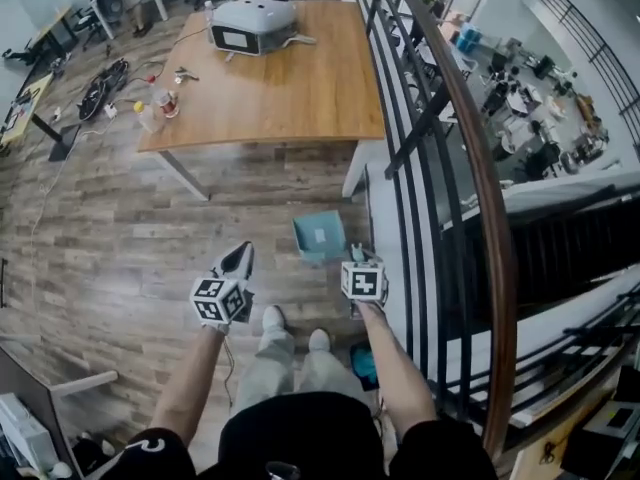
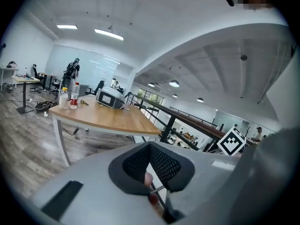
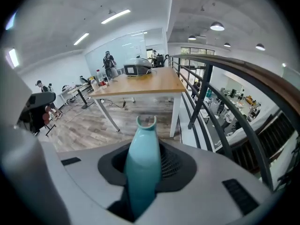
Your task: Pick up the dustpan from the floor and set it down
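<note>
My right gripper (image 1: 357, 258) is shut on the teal handle (image 3: 140, 182) of the dustpan. The handle runs up between the pads, and its hooked tip (image 3: 146, 121) points toward the table. In the head view the tip (image 1: 355, 252) pokes out past the marker cube. A teal and dark part (image 1: 365, 365) shows under my right forearm beside the shoes, and I cannot tell whether it is the pan. My left gripper (image 1: 243, 253) (image 2: 150, 145) is held up to the left with its tips together and nothing gripped.
A square teal bin (image 1: 320, 236) with a white label stands on the wood floor just ahead of the grippers. Beyond is a wooden table (image 1: 300, 88) bearing a white device (image 1: 252, 23) and bottles. A dark railing (image 1: 470, 168) runs along the right. Cables (image 1: 100, 88) lie far left.
</note>
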